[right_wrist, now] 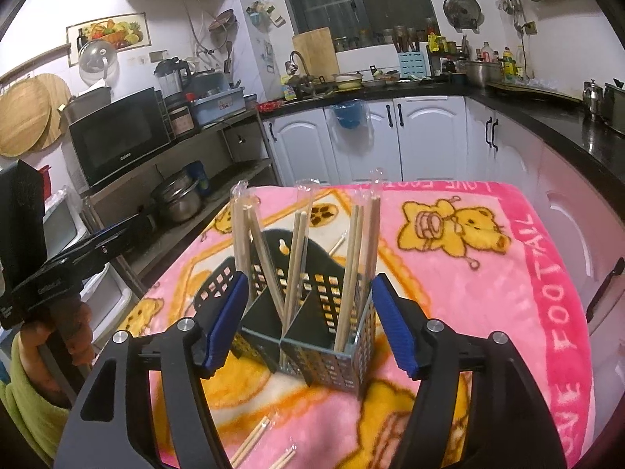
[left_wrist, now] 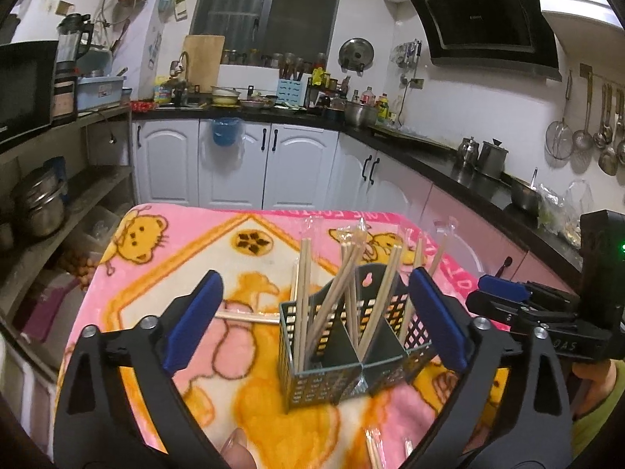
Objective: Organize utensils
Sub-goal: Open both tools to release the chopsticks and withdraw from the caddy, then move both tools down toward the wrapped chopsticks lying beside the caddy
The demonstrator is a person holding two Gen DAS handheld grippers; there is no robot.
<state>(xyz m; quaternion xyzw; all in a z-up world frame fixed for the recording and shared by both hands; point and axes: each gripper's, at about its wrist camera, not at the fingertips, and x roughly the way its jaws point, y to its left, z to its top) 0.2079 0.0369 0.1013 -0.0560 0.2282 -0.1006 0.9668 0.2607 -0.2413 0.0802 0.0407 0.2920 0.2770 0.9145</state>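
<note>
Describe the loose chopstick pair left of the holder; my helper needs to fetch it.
On the pink blanket, find the dark holder with upright chopsticks. Just left of it, one pair lies flat. Unlike the others, it is horizontal, pointing at the holder.

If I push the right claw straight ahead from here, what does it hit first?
Most likely the utensil caddy: it sits directly between the open fingers of the right claw, near wall closest. The wrapped chopsticks standing inside come just behind. Exact depth is unclear.
</note>
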